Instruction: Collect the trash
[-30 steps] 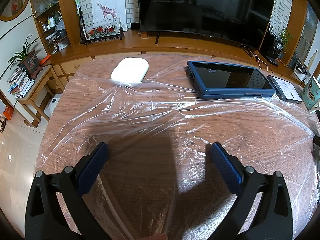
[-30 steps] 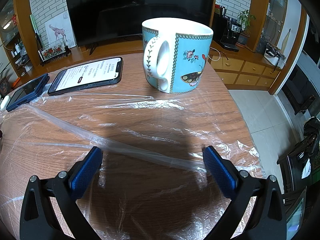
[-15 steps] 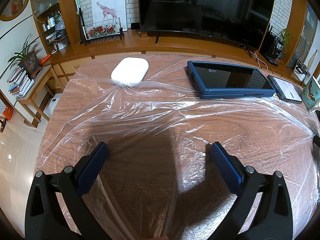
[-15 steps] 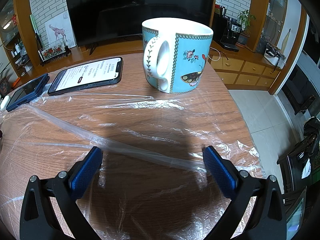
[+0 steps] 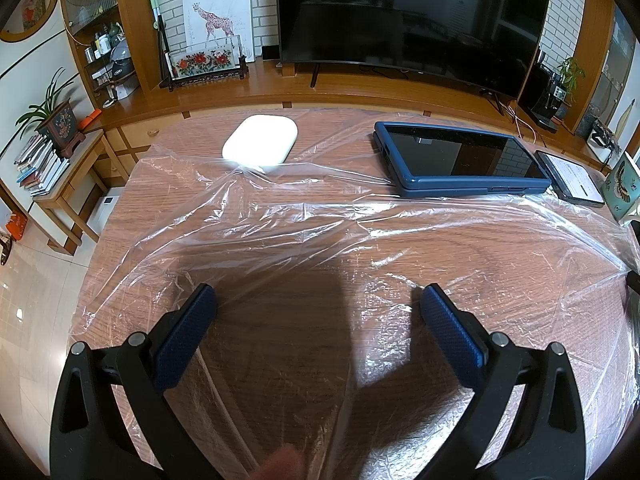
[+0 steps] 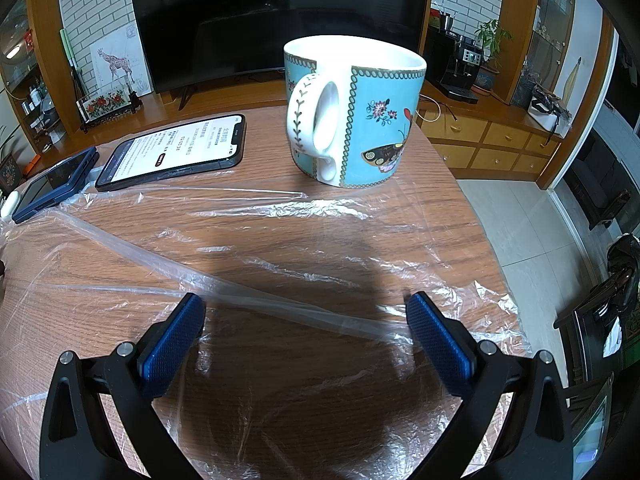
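A large sheet of clear plastic film point(image 5: 320, 232) lies crumpled and spread over the round wooden table point(image 5: 120, 208). It also shows in the right wrist view point(image 6: 280, 240), with a rolled fold running diagonally across it. My left gripper point(image 5: 318, 300) is open and empty, its blue pads just above the film near the table's near side. My right gripper point(image 6: 304, 312) is open and empty too, its pads straddling the rolled fold above the film near the table's right edge.
A white pebble-shaped case point(image 5: 260, 140) and a blue-cased tablet point(image 5: 460, 160) lie at the far side. A lit phone point(image 6: 172, 152) and a turquoise butterfly mug point(image 6: 352, 112) stand beyond my right gripper. The table edge drops off on the right point(image 6: 480, 220).
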